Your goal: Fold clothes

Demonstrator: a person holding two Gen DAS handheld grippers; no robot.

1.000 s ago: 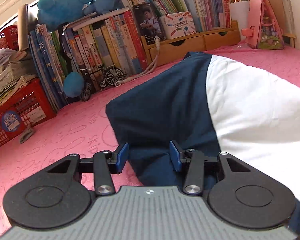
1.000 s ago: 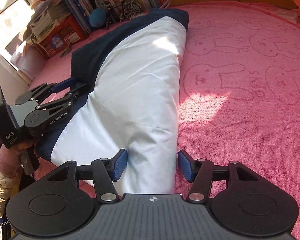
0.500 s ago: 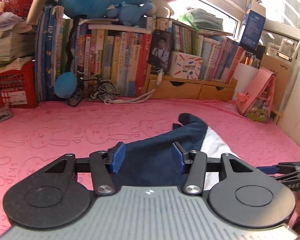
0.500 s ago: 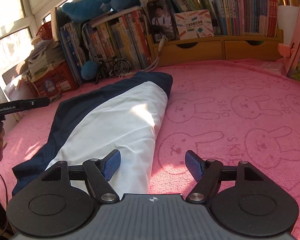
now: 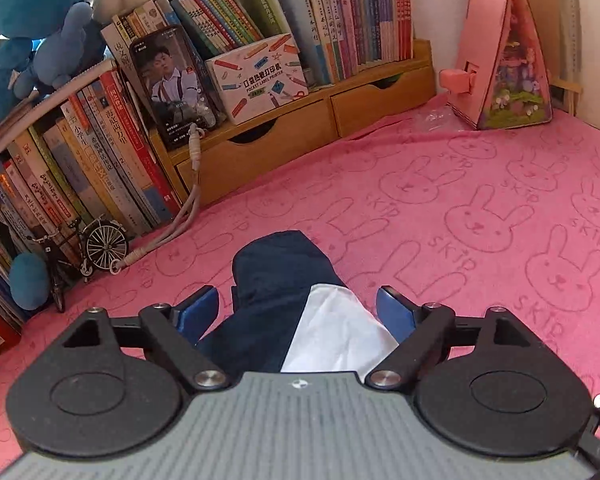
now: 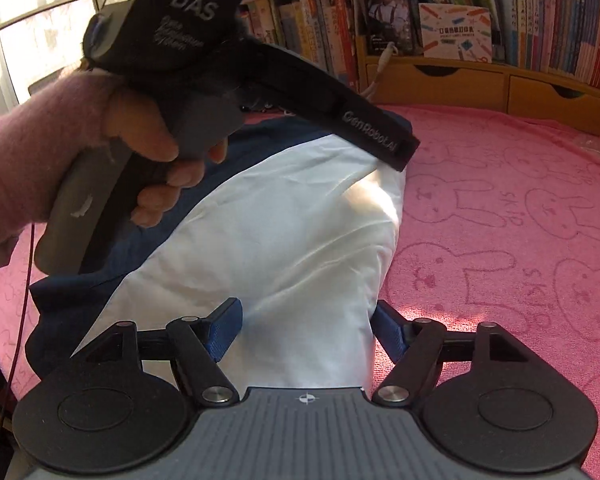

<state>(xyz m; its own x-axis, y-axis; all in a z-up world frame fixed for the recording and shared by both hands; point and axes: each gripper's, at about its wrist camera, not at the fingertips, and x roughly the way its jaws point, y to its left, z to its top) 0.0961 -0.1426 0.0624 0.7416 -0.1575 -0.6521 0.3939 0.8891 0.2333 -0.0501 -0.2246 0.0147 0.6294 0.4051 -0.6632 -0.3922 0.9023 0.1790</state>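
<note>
A folded navy and white garment (image 6: 300, 240) lies lengthwise on the pink rabbit-print cover (image 6: 520, 240). My left gripper (image 5: 296, 308) hovers over the garment's far navy end (image 5: 280, 264). Its jaws are opening wide, with the cloth below and between the blue pads (image 5: 198, 308) and neither pad pressing on it. In the right wrist view a hand in a pink sleeve (image 6: 28, 152) holds the left gripper (image 6: 400, 152) above the garment. My right gripper (image 6: 306, 332) stands open at the near end. White cloth lies between its pads, ungripped.
Rows of books (image 5: 100, 152) and a wooden drawer shelf (image 5: 300, 132) line the far side, with a toy bicycle (image 5: 84, 256), a cord (image 5: 180, 216), blue plush toys (image 5: 28, 40) and a pink triangular box (image 5: 504, 60). Bare pink cover (image 5: 500, 220) spreads to the right of the garment.
My left gripper has swung along the garment to its far navy end and its jaws have spread wide. My right gripper's jaws have also widened. The left hand now fills the right wrist view.
</note>
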